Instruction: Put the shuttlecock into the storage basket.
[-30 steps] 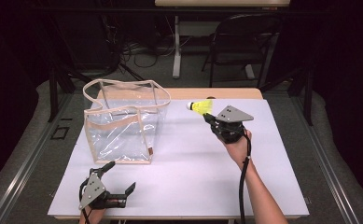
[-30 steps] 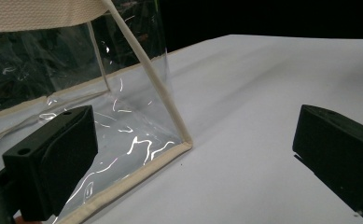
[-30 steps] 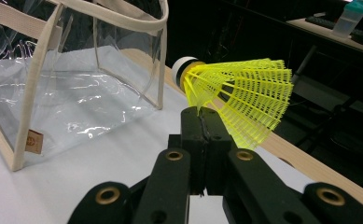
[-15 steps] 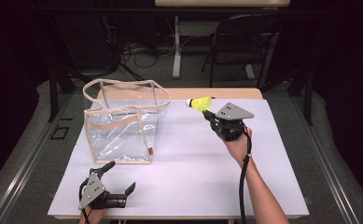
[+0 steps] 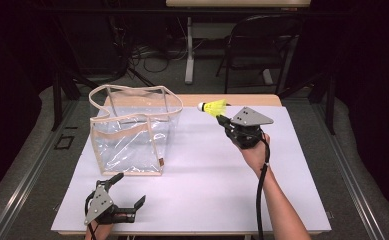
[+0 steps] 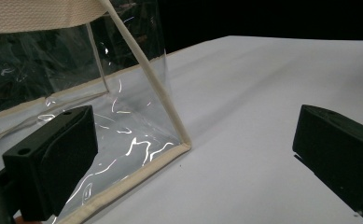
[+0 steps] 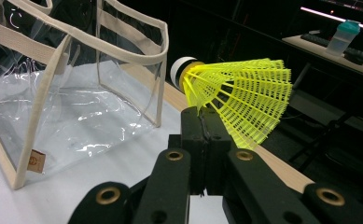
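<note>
A yellow shuttlecock (image 5: 213,107) with a white cork tip hangs in the air above the table's far side. My right gripper (image 5: 221,118) is shut on the edge of its skirt. In the right gripper view the shuttlecock (image 7: 244,102) sticks up from the closed right gripper (image 7: 202,119), cork towards the bag. A clear plastic bag (image 5: 132,130) with beige trim stands upright and open-topped at the left, apart from the shuttlecock. My left gripper (image 5: 128,191) rests open near the front left edge. Its jaws are wide apart in front of the bag's lower corner (image 6: 181,144), holding nothing.
A white sheet (image 5: 197,175) covers the table, with a strip of bare wood along the far edge. Behind the table stand a black chair (image 5: 262,45) and desk legs on a dark floor. A bottle (image 7: 340,39) sits on a far desk.
My right gripper has lifted the shuttlecock slightly, up and a little towards the bag. The left gripper and the bag have stayed put.
</note>
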`<state>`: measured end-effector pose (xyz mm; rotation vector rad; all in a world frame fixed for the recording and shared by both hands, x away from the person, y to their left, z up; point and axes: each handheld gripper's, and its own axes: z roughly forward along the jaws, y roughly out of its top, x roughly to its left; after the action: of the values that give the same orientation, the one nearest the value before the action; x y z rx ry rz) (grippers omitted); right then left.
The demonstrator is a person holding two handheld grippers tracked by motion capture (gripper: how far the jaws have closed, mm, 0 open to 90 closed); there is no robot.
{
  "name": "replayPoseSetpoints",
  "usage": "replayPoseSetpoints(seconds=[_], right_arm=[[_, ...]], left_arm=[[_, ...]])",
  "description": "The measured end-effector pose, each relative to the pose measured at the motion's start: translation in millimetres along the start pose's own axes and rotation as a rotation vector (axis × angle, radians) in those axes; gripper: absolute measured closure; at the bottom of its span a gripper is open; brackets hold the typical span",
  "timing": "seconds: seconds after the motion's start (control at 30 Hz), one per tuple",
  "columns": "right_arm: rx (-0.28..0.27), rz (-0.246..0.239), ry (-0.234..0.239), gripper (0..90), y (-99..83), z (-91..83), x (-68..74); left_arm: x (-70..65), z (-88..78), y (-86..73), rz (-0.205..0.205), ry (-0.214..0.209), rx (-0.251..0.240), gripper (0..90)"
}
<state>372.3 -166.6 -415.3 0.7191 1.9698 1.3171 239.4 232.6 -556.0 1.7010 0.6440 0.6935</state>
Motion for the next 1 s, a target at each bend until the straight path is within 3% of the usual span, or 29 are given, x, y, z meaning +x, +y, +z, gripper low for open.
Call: replayPoseSetpoints(seconds=[1.0], right_arm=[[-0.031,-0.036,-0.002,90.0,23.8,0.2,0.2]], left_arm=[[-0.2,1.3,0.0,-0.005,-0.006,0.002,0.2]])
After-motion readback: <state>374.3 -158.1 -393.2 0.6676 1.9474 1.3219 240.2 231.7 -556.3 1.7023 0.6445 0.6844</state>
